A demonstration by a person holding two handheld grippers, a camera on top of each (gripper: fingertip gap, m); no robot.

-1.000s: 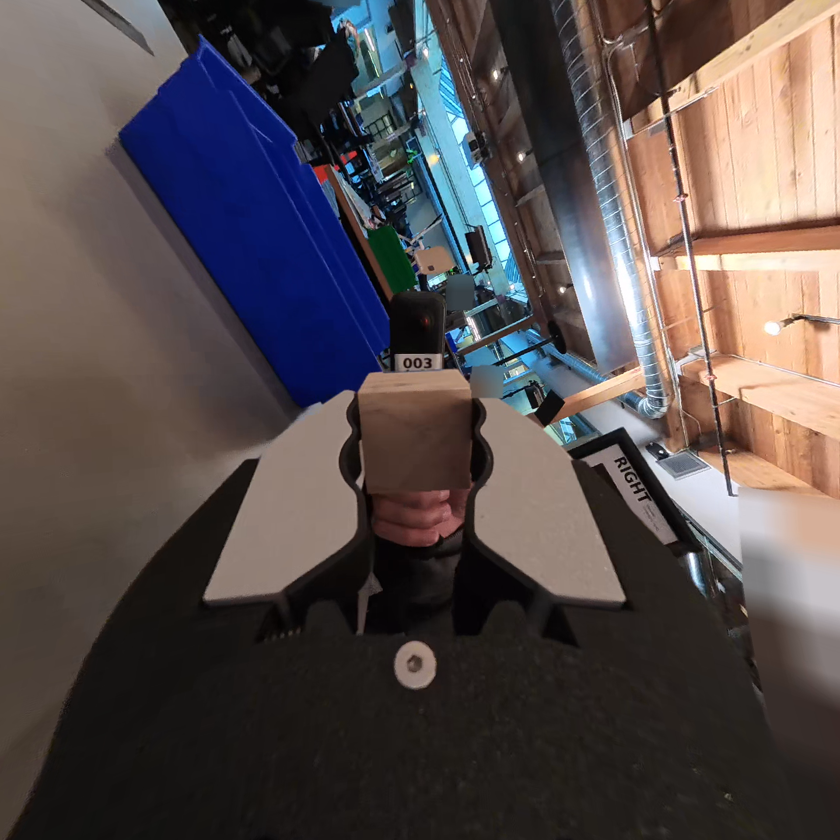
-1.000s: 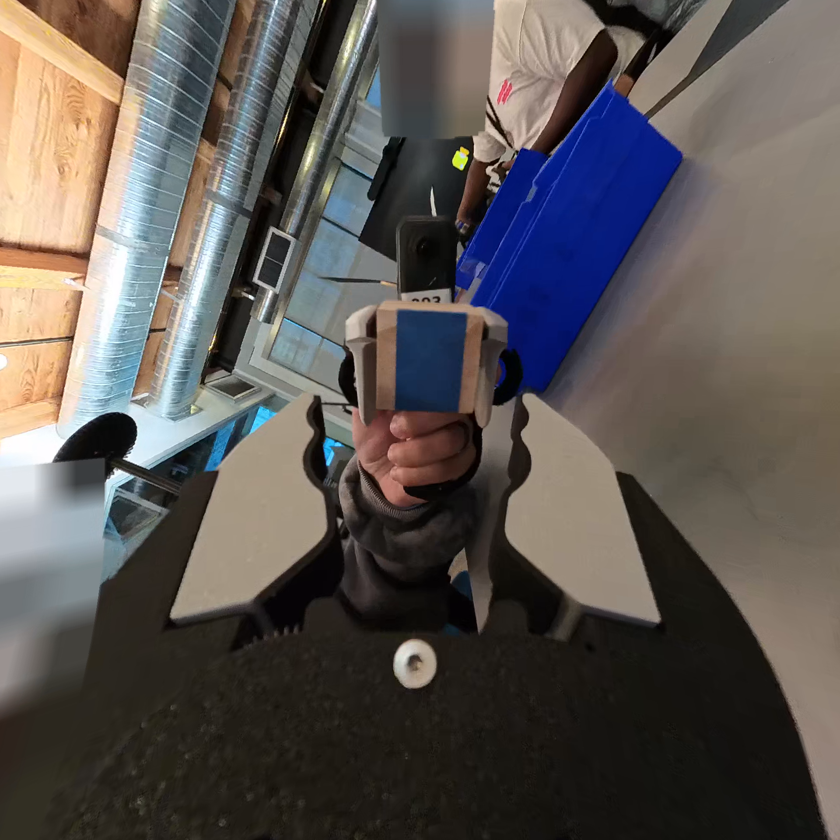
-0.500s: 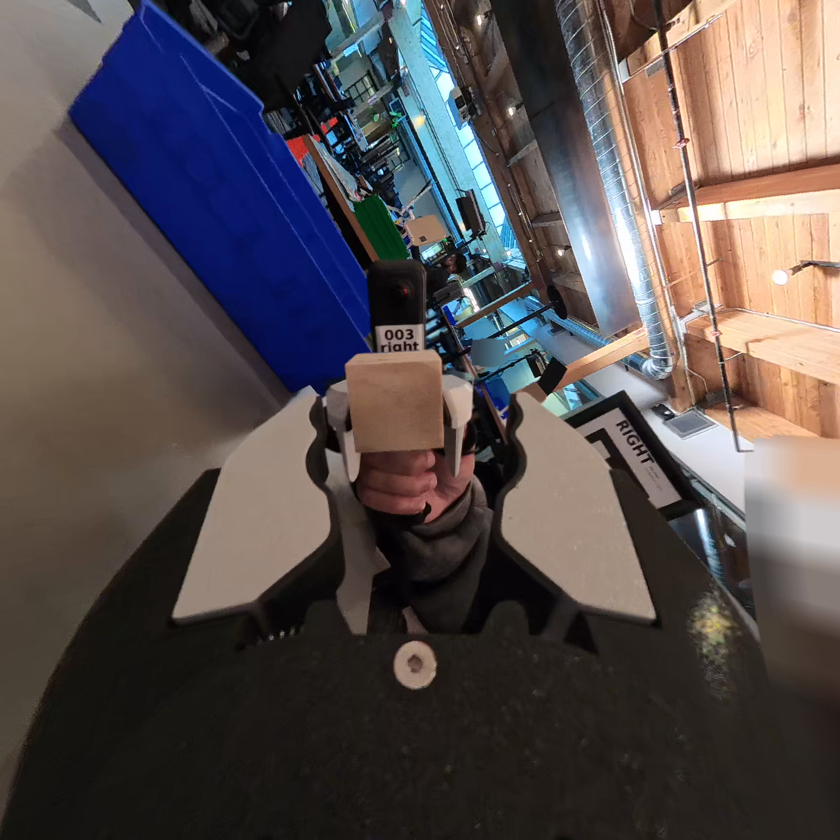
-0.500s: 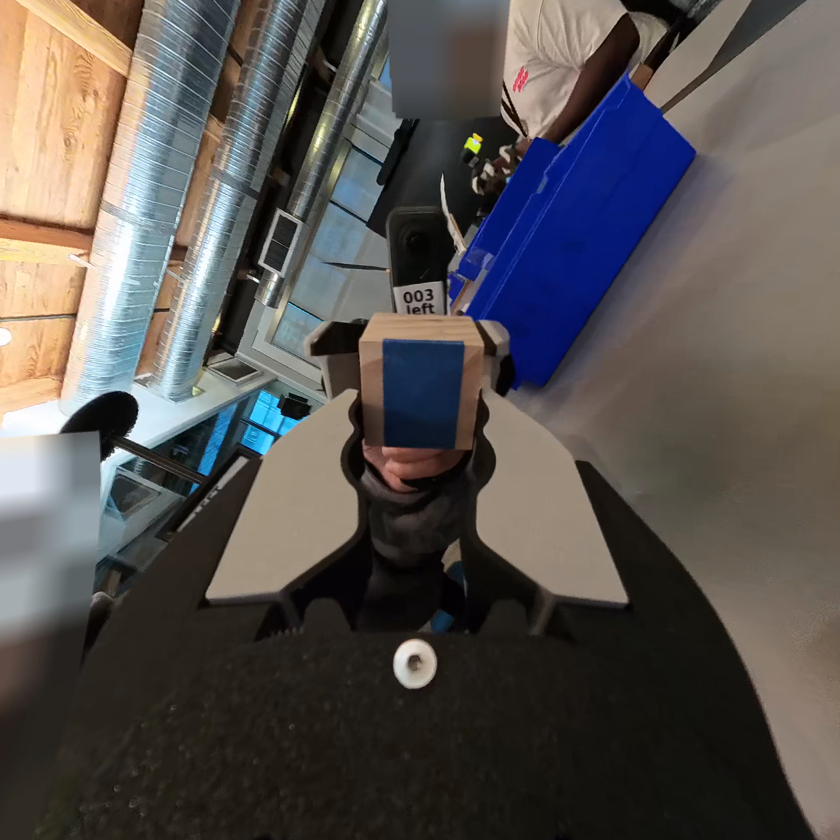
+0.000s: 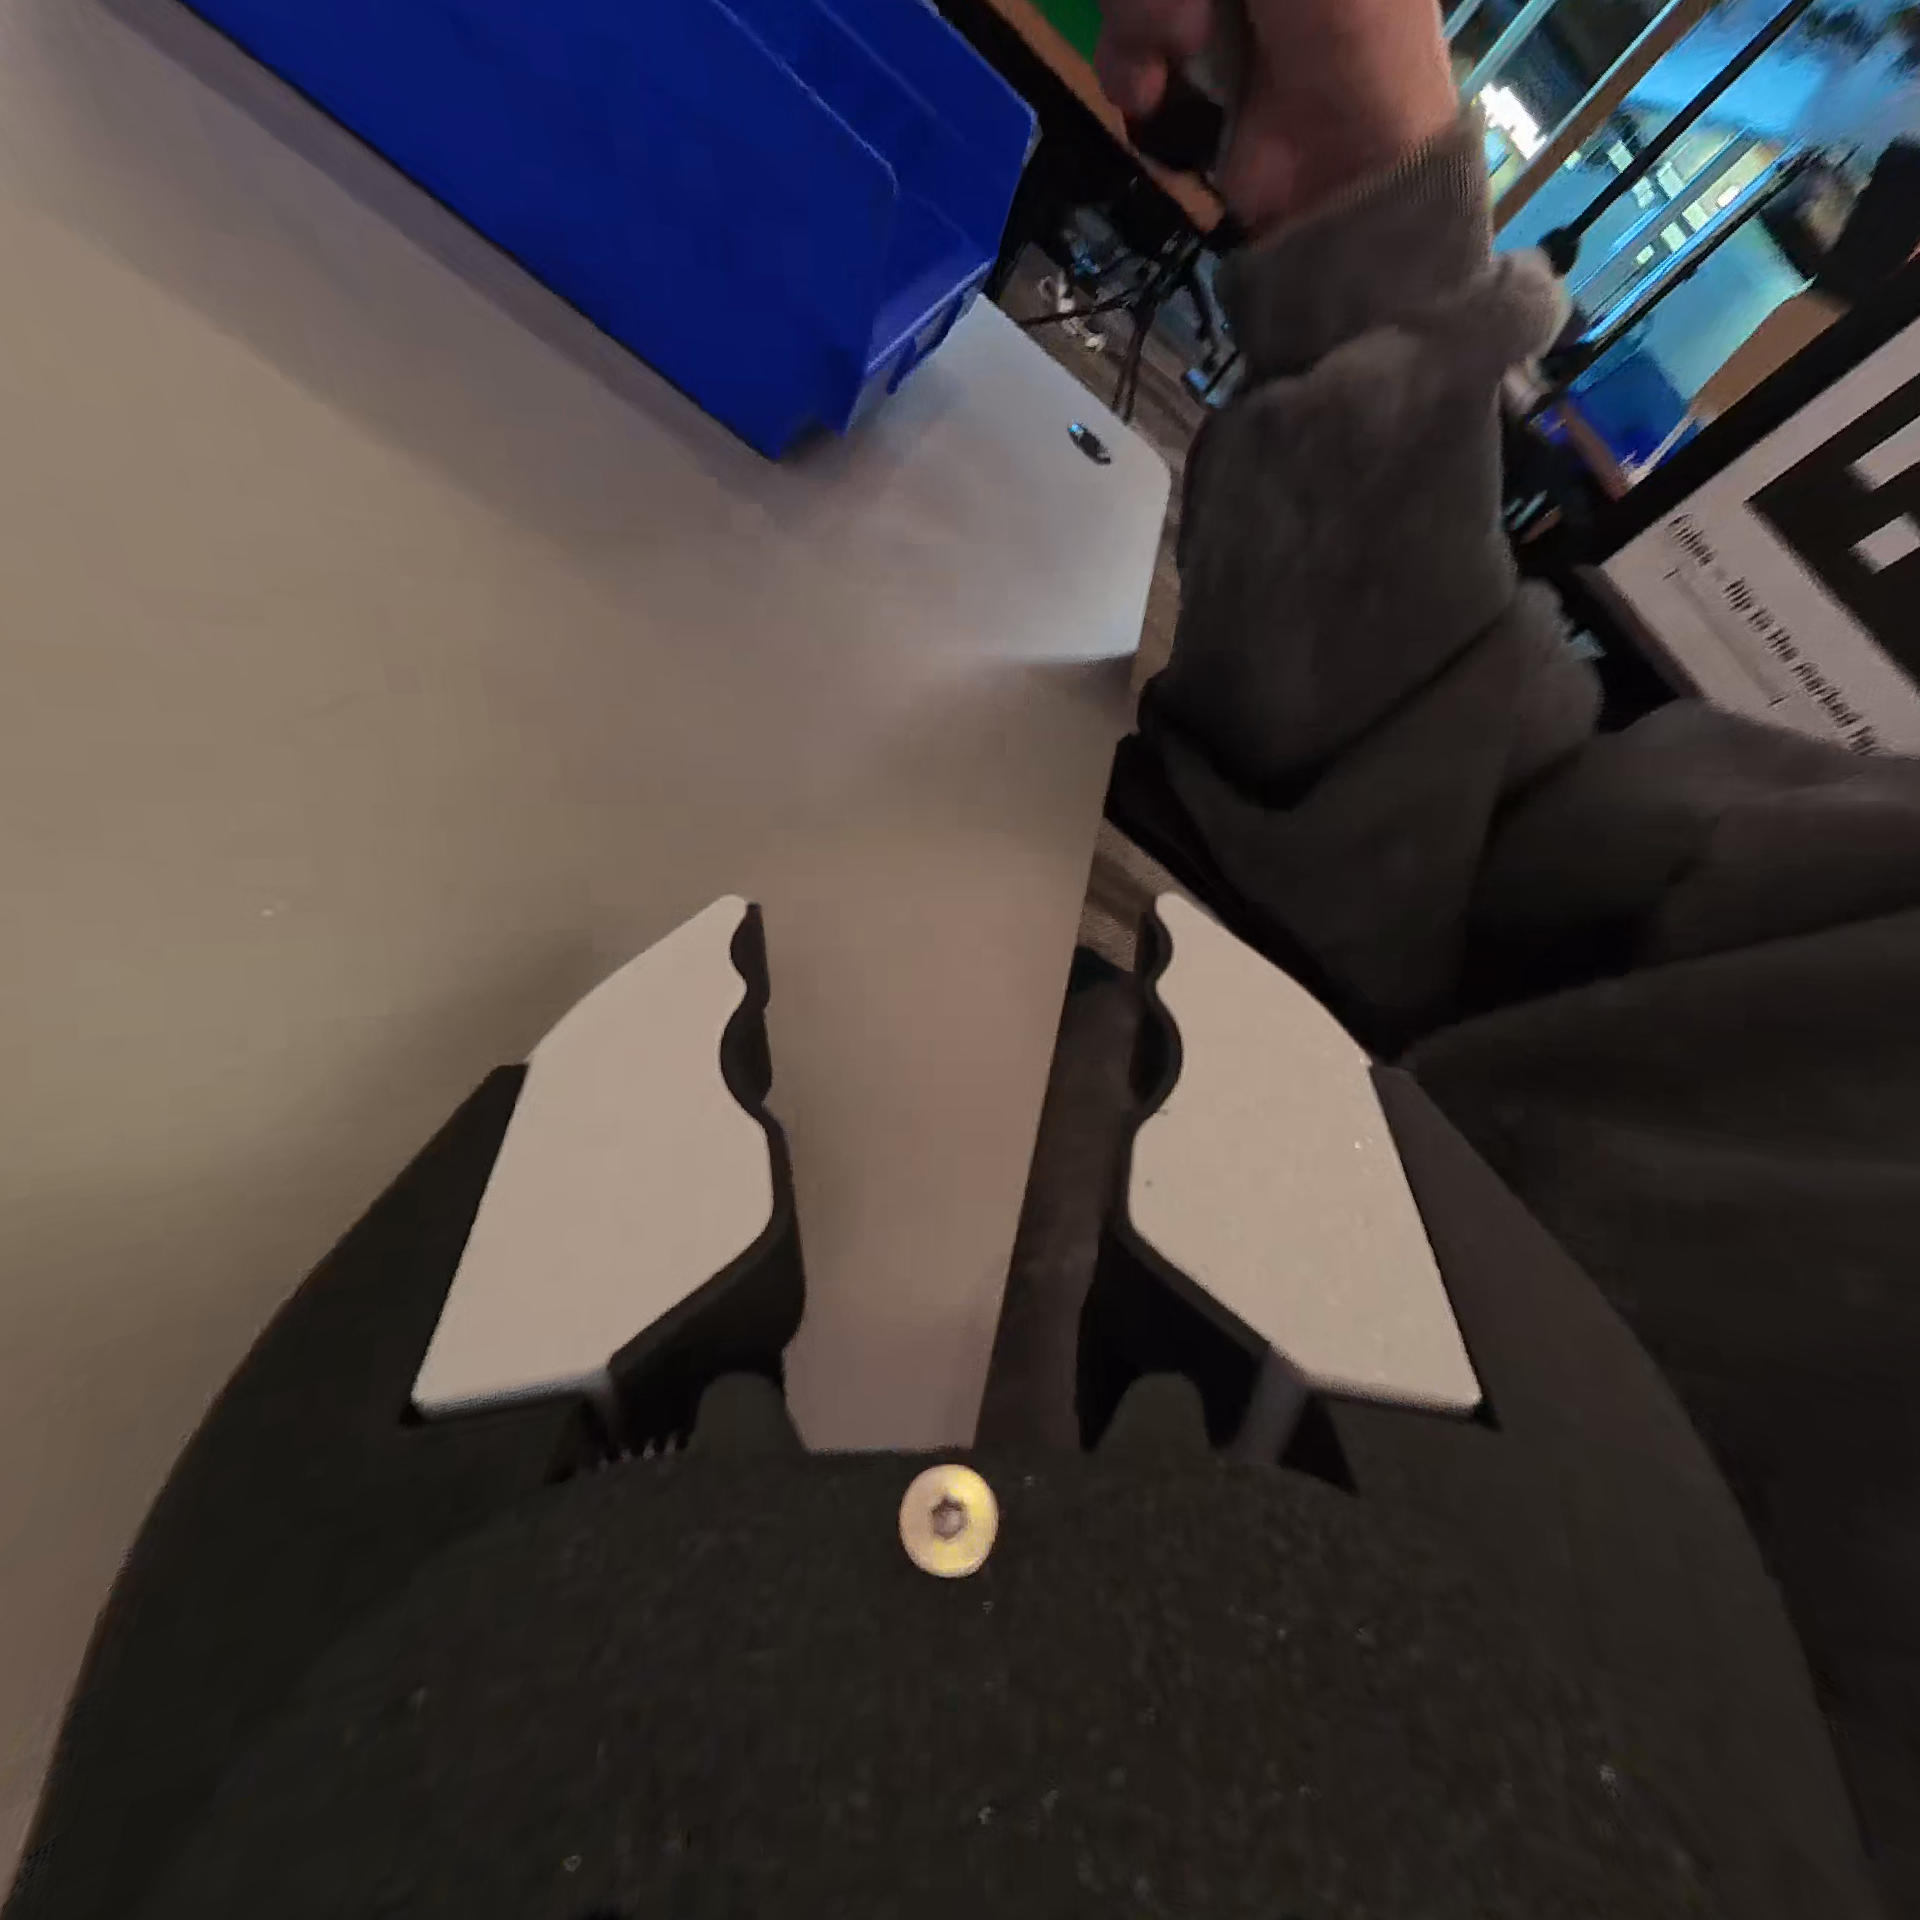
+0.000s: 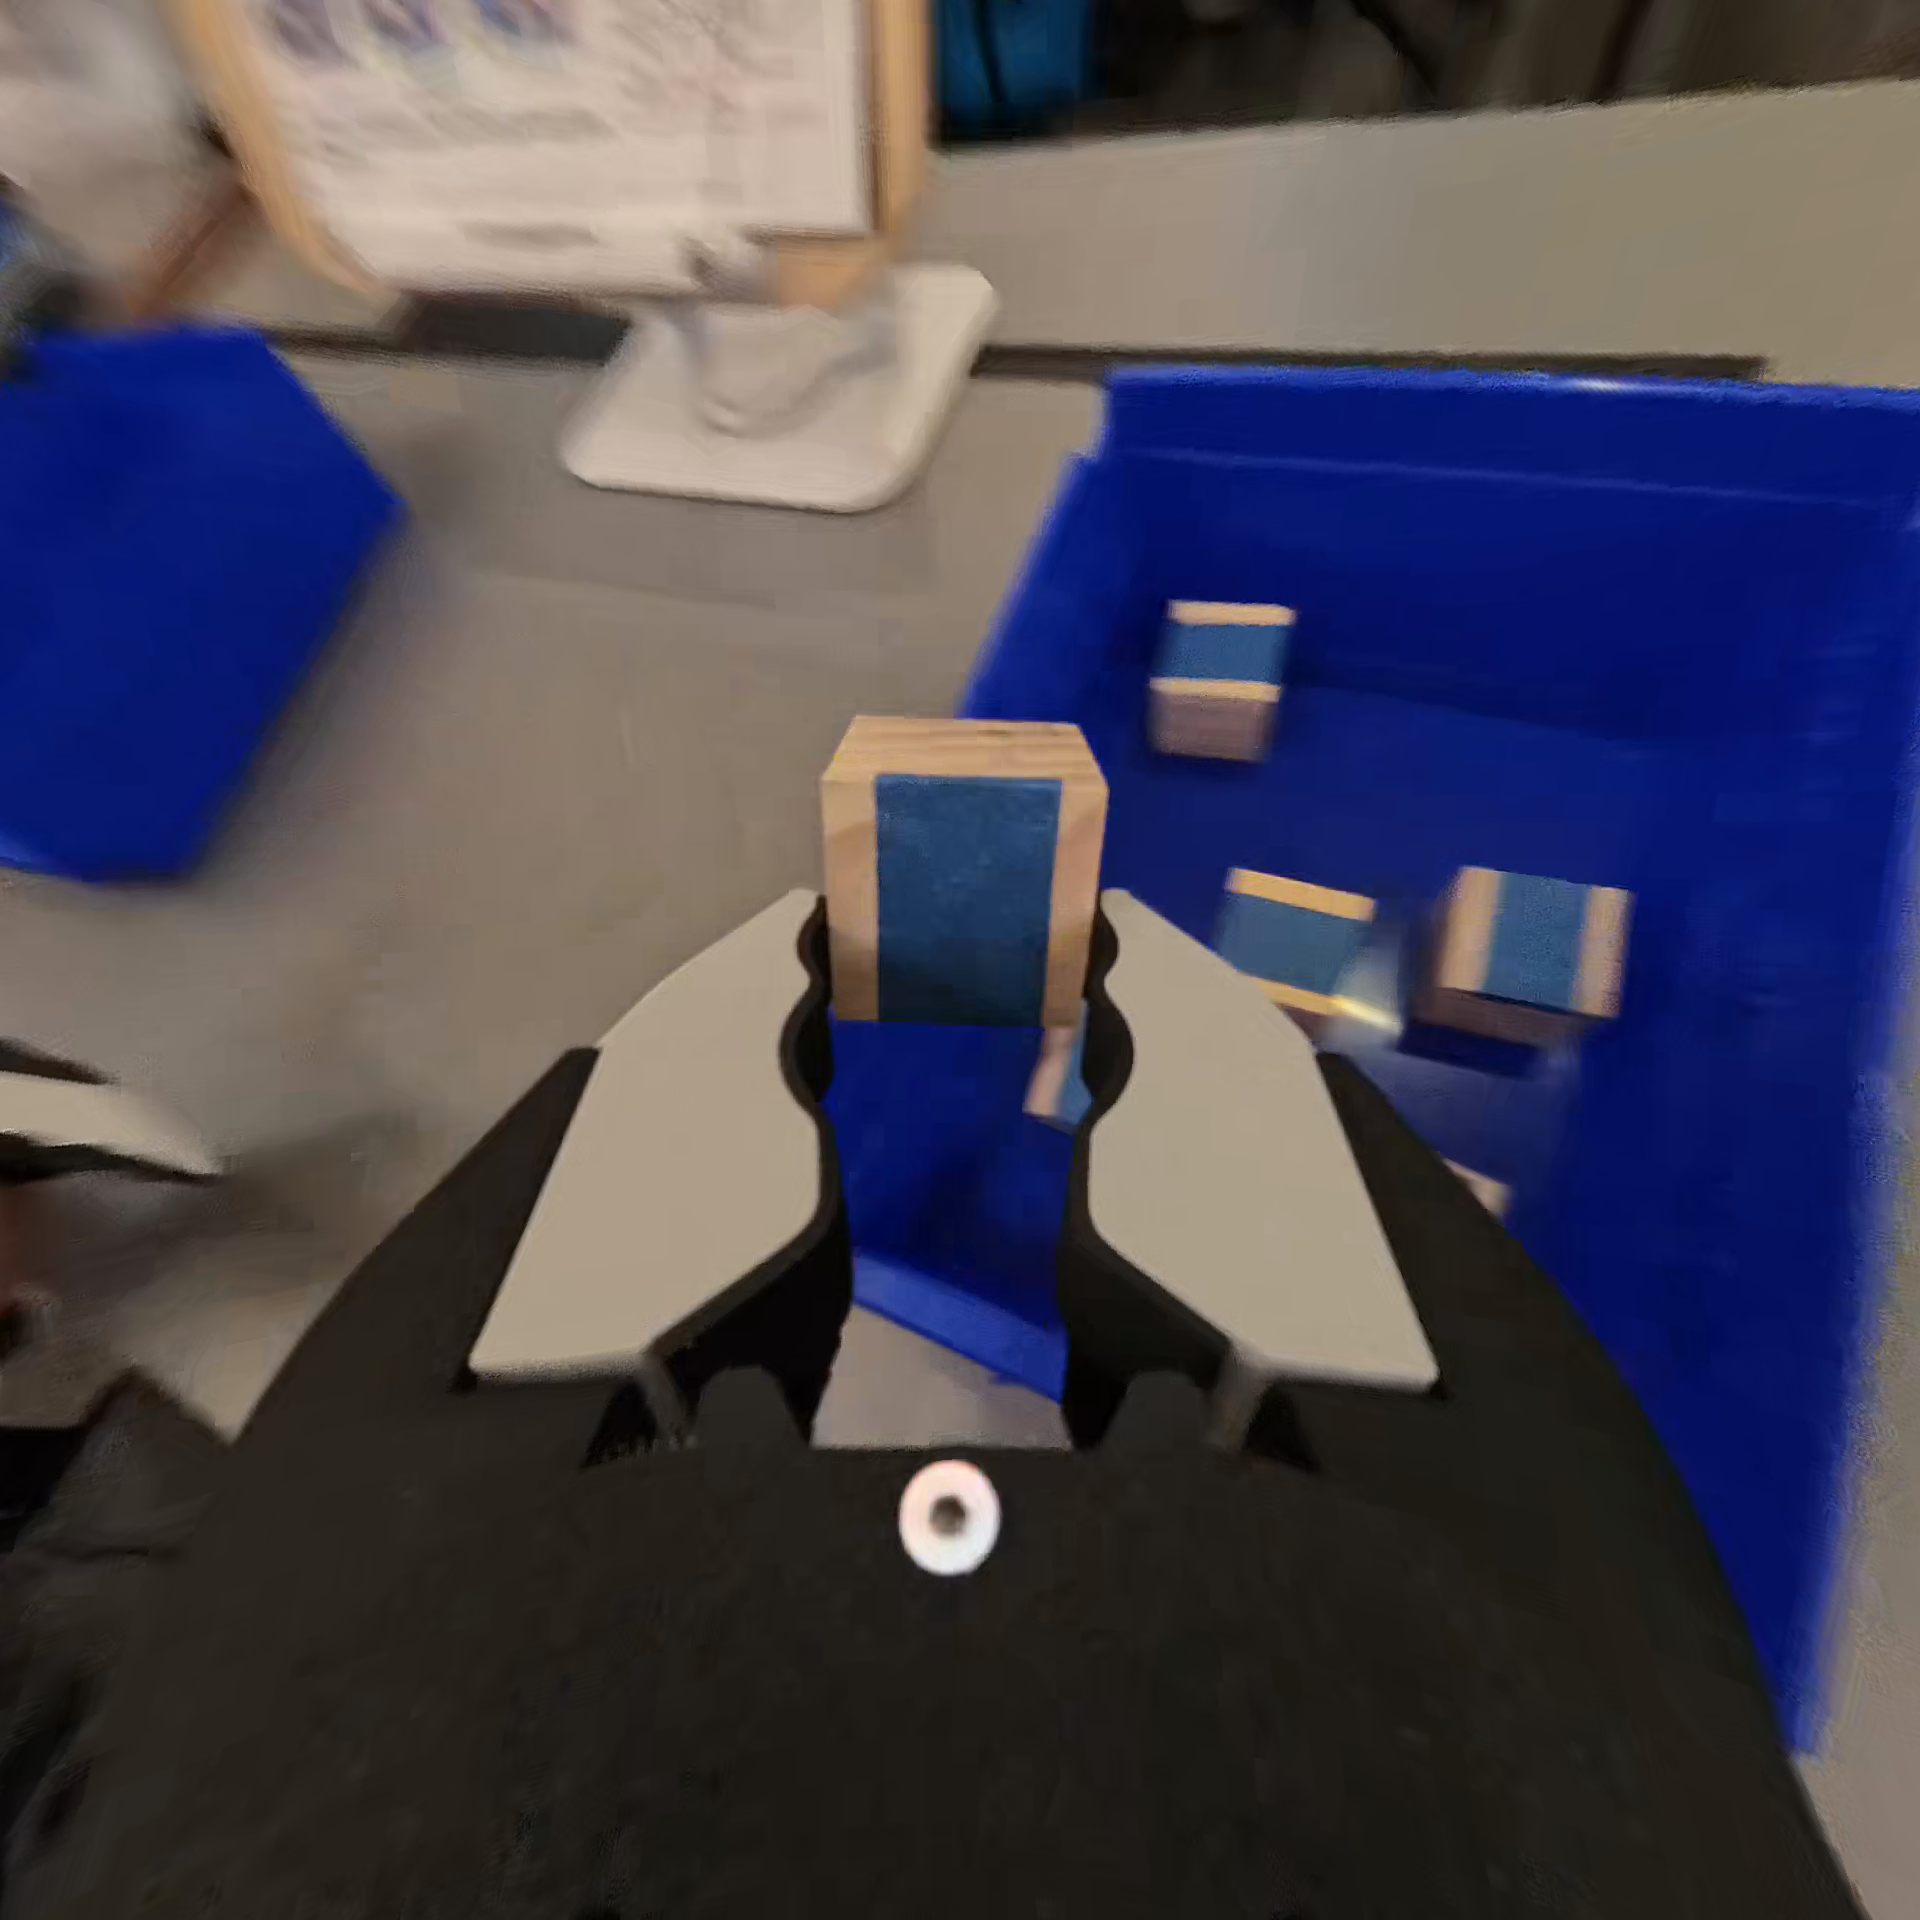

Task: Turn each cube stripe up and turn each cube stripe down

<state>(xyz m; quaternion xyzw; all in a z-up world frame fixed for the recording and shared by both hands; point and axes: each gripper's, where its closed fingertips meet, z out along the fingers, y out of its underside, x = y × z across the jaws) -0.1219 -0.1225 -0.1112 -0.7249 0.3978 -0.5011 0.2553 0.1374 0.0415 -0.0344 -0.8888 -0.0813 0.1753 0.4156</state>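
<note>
My right gripper [image 6: 961, 920] is shut on a wooden cube [image 6: 961, 873] whose blue stripe faces the camera, held above the near left corner of a blue bin [image 6: 1704, 1039]. Several wooden cubes with blue stripes lie in that bin, among them one at the back [image 6: 1221, 675] and one at the right [image 6: 1527, 956]. My left gripper [image 5: 951, 925] is open and empty, tilted over the grey table [image 5: 364, 727] near its edge. The view is motion-blurred.
A second blue bin [image 6: 156, 603] stands at the left of the table; a blue bin [image 5: 644, 177] also shows in the left wrist view. A white stand with a framed sheet [image 6: 779, 405] is behind. A person's grey sleeve [image 5: 1371, 499] is at the table edge.
The cube passed from my left gripper to my right one. My left gripper opened and swung down toward the table edge. My right gripper closed on the cube and swung down over the bin.
</note>
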